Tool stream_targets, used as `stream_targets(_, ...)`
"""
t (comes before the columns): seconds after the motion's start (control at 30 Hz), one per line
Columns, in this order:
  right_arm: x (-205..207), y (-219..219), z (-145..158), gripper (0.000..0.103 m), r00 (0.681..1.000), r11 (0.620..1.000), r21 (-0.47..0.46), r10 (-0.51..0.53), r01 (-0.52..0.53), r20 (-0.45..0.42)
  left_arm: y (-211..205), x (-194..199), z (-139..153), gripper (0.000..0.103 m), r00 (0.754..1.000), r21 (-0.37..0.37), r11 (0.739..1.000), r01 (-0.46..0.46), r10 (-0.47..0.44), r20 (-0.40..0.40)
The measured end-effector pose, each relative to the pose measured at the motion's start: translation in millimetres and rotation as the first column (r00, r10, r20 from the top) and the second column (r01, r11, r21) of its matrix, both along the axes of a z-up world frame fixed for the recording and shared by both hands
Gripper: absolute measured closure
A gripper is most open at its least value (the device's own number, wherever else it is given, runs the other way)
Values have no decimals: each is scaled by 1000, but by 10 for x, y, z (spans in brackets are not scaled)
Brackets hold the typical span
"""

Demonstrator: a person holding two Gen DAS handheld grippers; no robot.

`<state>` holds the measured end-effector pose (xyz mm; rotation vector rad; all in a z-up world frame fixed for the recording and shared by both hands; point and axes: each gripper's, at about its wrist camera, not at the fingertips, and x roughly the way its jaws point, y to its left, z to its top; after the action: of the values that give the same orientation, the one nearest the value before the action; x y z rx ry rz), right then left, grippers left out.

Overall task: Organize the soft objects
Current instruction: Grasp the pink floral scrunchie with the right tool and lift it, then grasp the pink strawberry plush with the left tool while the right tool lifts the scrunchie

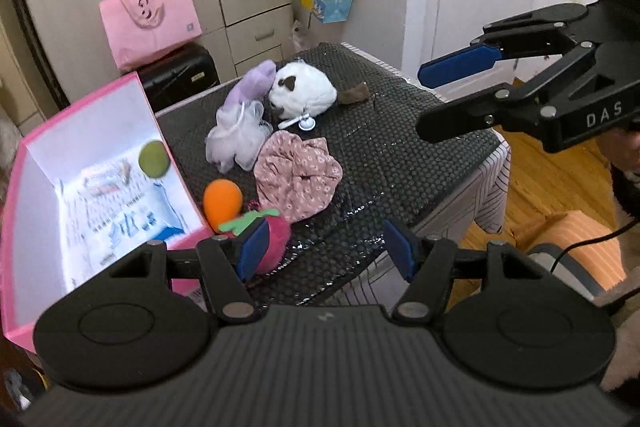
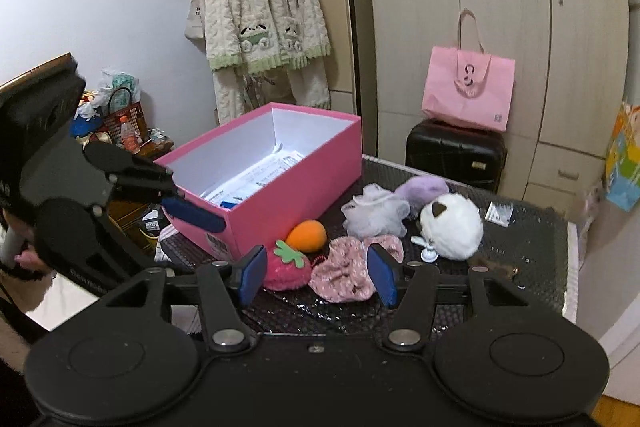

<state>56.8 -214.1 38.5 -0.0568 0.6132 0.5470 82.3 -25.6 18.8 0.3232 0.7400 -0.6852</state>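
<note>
Right wrist view: your pink box [image 2: 304,163] stands open at the table's [image 2: 532,259] left edge, paper sheets on its floor; the left wrist view also shows a green disc [image 1: 153,157] against its inner wall. The soft things lie loose beside it: white plush [image 2: 456,227], floral scrunchie [image 2: 344,275], mesh pouf [image 2: 374,213], purple plush [image 2: 424,187], orange ball [image 2: 306,235], strawberry toy [image 2: 286,267]. Your right gripper [image 2: 318,277], jaws spread and empty, hangs nearest, strawberry and scrunchie directly ahead. Your left gripper [image 1: 326,247], also spread and empty, hovers by the table's near corner.
</note>
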Motion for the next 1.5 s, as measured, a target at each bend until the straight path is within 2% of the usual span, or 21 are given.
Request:
stream_targets(0.17,151,-36,-174,41,1000,1000,10,14,-14,-26,-82,-10,-214,41,998,21,999,-50,49,42)
stream_targets(0.37,462,-62,-471,41,994,999,54,12,-6,-112,-235,33,-532,42,985,82,988,-127,117,125)
stream_targets(0.5,618,-51,-645,41,993,999,37,-16,21,-120,-362,54,-675,42,963,139,973,-184,151,221)
stream_targets(0.67,810,-63,-812,41,989,999,21,-24,28,-149,-509,54,-771,42,927,215,951,-222,137,350)
stream_targets(0.83,984,-101,-925,41,984,998,44,-35,43,-174,-599,91,-825,44,915,270,934,-234,117,386)
stream_targets(0.97,1097,-117,-999,39,981,997,60,-38,50,-189,-667,94,-873,57,908,312,918,-244,104,405)
stream_targets(1.07,1159,-113,-1033,36,979,996,81,-29,46,-200,-713,81,-934,60,894,333,901,-277,115,433)
stream_targets(1.17,1194,-64,-1056,31,979,996,90,0,18,-203,-750,85,-984,61,879,348,882,-317,135,457)
stream_targets(1.27,1227,22,-1090,28,977,996,86,25,-7,-211,-786,88,-1019,61,875,359,871,-335,146,462)
stream_targets(1.5,1327,152,-1229,23,975,999,42,10,-1,-224,-889,123,-1119,61,857,400,836,-375,149,493)
